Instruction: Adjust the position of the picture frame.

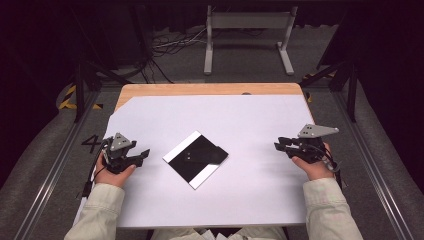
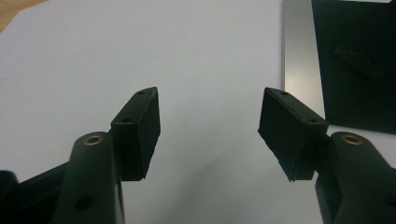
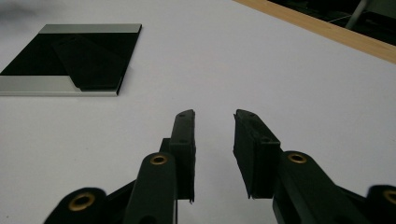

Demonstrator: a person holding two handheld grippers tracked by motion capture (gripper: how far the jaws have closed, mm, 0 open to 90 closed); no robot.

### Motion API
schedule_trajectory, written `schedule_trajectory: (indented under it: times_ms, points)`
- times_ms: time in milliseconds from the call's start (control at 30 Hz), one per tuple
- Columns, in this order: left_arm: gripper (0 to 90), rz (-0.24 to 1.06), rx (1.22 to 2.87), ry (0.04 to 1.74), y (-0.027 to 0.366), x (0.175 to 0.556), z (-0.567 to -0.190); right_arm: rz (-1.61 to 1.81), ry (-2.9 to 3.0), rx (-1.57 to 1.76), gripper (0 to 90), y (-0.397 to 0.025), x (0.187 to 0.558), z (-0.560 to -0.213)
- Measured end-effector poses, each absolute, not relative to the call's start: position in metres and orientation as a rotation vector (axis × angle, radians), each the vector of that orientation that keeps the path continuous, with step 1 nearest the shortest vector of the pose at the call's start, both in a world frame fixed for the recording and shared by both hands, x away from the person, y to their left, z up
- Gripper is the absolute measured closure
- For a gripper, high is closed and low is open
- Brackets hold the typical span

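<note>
At the near edge of the table, a person in pale sleeves is holding a gripper in each hand, both resting low on the white sheet and both pointing inward toward the middle. The left gripper is standing wide open with nothing between its jaws, as its own view is showing; the right gripper is also open and empty, its jaws set closer together in the right gripper view. Between them, turned like a diamond, a flat black plate with silver strips along two edges is lying on the sheet, with a smaller dark piece sitting on top of it. The plate is lying just ahead of the left gripper and to one side, near but not touching; it is farther from the right gripper, well apart across bare sheet. By the look of it the work is only at the reaching stage, with nothing gripped yet. The next move is likely calling for one gripper, probably the nearer left one, to slide in low toward a plate edge. Beyond the table, a metal stand and loose cables are sitting on the grey floor.
</note>
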State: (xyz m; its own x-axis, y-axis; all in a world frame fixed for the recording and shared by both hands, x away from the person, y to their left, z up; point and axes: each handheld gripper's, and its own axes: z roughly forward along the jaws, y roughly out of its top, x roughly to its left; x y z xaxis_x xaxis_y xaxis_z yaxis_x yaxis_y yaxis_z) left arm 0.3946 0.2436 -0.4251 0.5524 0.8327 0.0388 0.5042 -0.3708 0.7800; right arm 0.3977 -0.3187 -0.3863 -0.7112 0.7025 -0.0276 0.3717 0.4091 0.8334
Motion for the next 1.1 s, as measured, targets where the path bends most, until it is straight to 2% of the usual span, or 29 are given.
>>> schedule_trajectory:
  times_ms: [100, 200, 233, 367, 400, 500, 667, 1100]
  points:
    - [42.3, 0.559, 2.045, 1.095, 0.244, 0.396, -0.423, 1.219, 2.289, 0.925, 69.1, -0.319, 0.397, -0.385]
    - [51.0, 0.536, 2.051, 1.100, 0.244, 0.396, -0.421, 1.224, 2.280, 0.921, 69.6, -0.319, 0.395, -0.382]
    - [51.0, 0.523, 2.055, 1.101, 0.244, 0.396, -0.420, 1.224, 2.280, 0.921, 69.6, -0.319, 0.395, -0.382]
    - [68.5, 0.477, 2.090, 1.062, 0.240, 0.397, -0.420, 1.225, 2.275, 0.922, 70.4, -0.320, 0.393, -0.381]
    - [77.1, 0.461, 2.104, 1.053, 0.237, 0.397, -0.419, 1.223, 2.274, 0.927, 70.7, -0.321, 0.392, -0.381]
    - [88.8, 0.429, 2.120, 1.046, 0.235, 0.396, -0.418, 1.222, 2.273, 0.931, 70.8, -0.322, 0.392, -0.381]
    - [90.0, 0.307, 2.172, 1.061, 0.229, 0.399, -0.418, 1.219, 2.275, 0.938, 70.9, -0.322, 0.392, -0.381]
    - [90.0, 0.151, 2.279, 1.086, 0.216, 0.405, -0.425, 1.209, 2.280, 0.954, 70.6, -0.322, 0.392, -0.382]
